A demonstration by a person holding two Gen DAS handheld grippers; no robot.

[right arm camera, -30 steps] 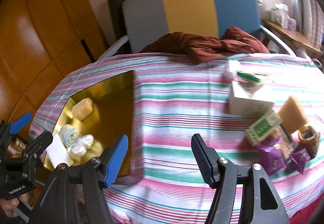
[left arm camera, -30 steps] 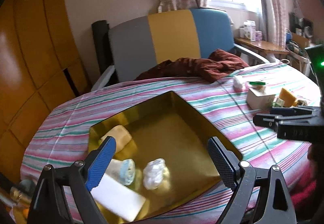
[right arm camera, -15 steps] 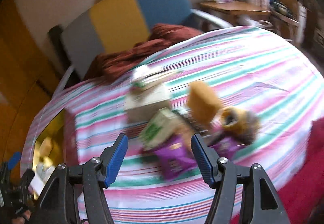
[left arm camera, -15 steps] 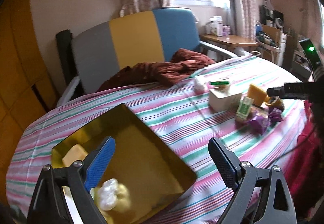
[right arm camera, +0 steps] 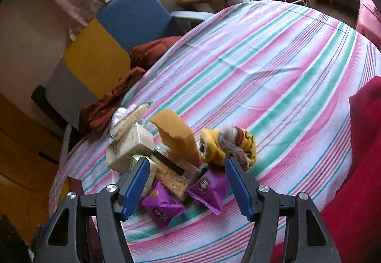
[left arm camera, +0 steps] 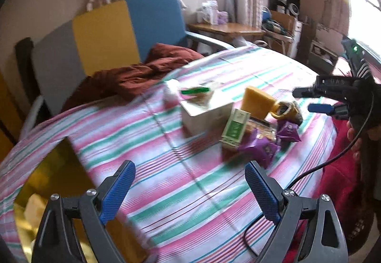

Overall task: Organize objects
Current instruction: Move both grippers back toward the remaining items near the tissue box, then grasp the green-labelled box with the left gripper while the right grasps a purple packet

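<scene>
striped cloth table (left arm camera: 195, 182) | shiny gold square tray (left arm camera: 54, 172) at its left edge | boxy white carton (right arm camera: 129, 147), spongy yellow wedge (right arm camera: 176, 135), glossy purple packets (right arm camera: 208, 189) clustered near right edge | right gripper (right arm camera: 184, 188) spread wide over packets, empty | left gripper (left arm camera: 189, 188) spread wide, empty

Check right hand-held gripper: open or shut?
Open. The right hand-held gripper has its blue pads spread, nothing between, above the purple packets.
</scene>
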